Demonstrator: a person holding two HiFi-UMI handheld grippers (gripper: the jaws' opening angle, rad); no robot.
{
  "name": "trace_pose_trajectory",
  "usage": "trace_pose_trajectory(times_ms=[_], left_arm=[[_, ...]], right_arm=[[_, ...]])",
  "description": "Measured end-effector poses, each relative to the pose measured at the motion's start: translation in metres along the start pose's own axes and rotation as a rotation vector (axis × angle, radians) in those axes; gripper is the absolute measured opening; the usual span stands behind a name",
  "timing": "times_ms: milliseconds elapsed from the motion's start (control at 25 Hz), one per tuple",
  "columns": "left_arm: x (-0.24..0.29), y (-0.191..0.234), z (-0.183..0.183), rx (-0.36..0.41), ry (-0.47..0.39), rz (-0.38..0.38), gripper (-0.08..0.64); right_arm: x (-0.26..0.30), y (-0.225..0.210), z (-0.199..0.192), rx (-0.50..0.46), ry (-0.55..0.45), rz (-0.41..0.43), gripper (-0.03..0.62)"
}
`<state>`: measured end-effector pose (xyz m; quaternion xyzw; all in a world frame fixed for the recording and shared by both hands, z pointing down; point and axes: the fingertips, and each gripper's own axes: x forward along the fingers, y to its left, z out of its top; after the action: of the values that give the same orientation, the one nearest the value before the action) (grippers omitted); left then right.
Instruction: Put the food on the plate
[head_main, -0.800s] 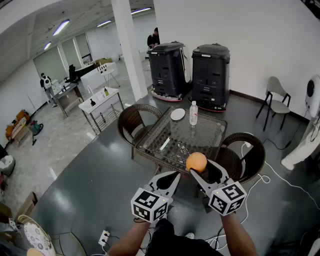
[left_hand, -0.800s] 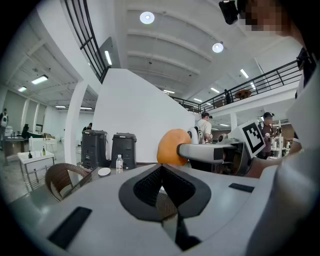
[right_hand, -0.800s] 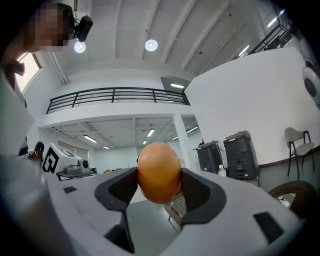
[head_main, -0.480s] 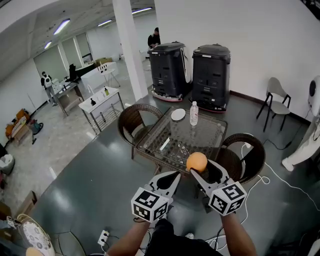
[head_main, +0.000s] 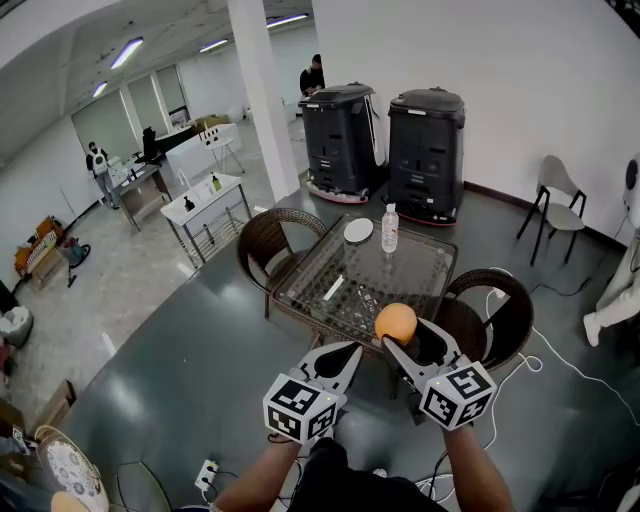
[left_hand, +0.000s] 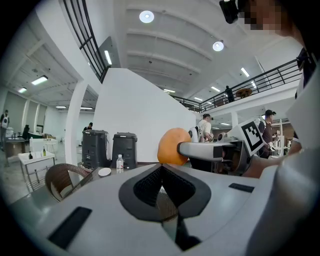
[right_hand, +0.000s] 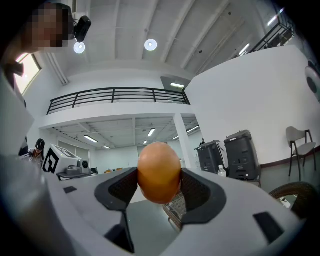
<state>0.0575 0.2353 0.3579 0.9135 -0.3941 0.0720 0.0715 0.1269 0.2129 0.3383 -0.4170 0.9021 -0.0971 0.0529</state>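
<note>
A round orange piece of food (head_main: 395, 322) is pinched between the pads of my right gripper (head_main: 405, 336), which is shut on it in the air in front of the person's chest. The right gripper view shows the food (right_hand: 158, 172) filling the gap of that gripper (right_hand: 159, 184). My left gripper (head_main: 345, 353) hovers just left of it, shut with nothing held; its tips (left_hand: 161, 170) meet. A small white plate (head_main: 357, 230) lies at the far side of the glass table (head_main: 410, 275), well ahead of both grippers.
A water bottle (head_main: 389, 228) stands beside the plate. Wicker chairs (head_main: 265, 240) (head_main: 495, 310) flank the table. Two black machines (head_main: 340, 140) (head_main: 425, 150) stand behind it against the wall. Cables (head_main: 560, 365) trail over the dark floor at right.
Both grippers and the orange food keep the same pose. The head view has only drifted slightly.
</note>
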Motion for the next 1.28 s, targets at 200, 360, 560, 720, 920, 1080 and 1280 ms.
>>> trace_pose_trajectory(times_ms=[200, 360, 560, 720, 920, 1080, 1280], left_arm=[[0.011, 0.002, -0.001, 0.008, 0.0, 0.011, 0.008], [0.022, 0.01, -0.006, 0.003, 0.009, 0.019, 0.008], [0.041, 0.026, -0.009, 0.012, 0.004, 0.011, 0.008], [0.062, 0.053, -0.006, 0.029, -0.007, 0.009, 0.008], [0.085, 0.092, 0.0, 0.018, -0.01, -0.008, 0.008], [0.104, 0.134, 0.001, 0.004, -0.004, -0.018, 0.008], [0.124, 0.196, 0.007, -0.023, -0.004, -0.024, 0.008]], right_arm=[[0.002, -0.015, 0.0, 0.004, -0.012, 0.006, 0.276], [0.011, -0.025, -0.002, 0.007, -0.017, 0.013, 0.276], [0.028, -0.04, -0.007, 0.002, -0.016, 0.012, 0.276], [0.052, -0.058, -0.012, 0.001, -0.008, 0.002, 0.276], [0.092, -0.079, -0.012, 0.006, 0.009, -0.025, 0.276], [0.135, -0.102, -0.016, 0.017, 0.025, -0.047, 0.278], [0.188, -0.128, -0.018, 0.033, 0.049, -0.087, 0.276]])
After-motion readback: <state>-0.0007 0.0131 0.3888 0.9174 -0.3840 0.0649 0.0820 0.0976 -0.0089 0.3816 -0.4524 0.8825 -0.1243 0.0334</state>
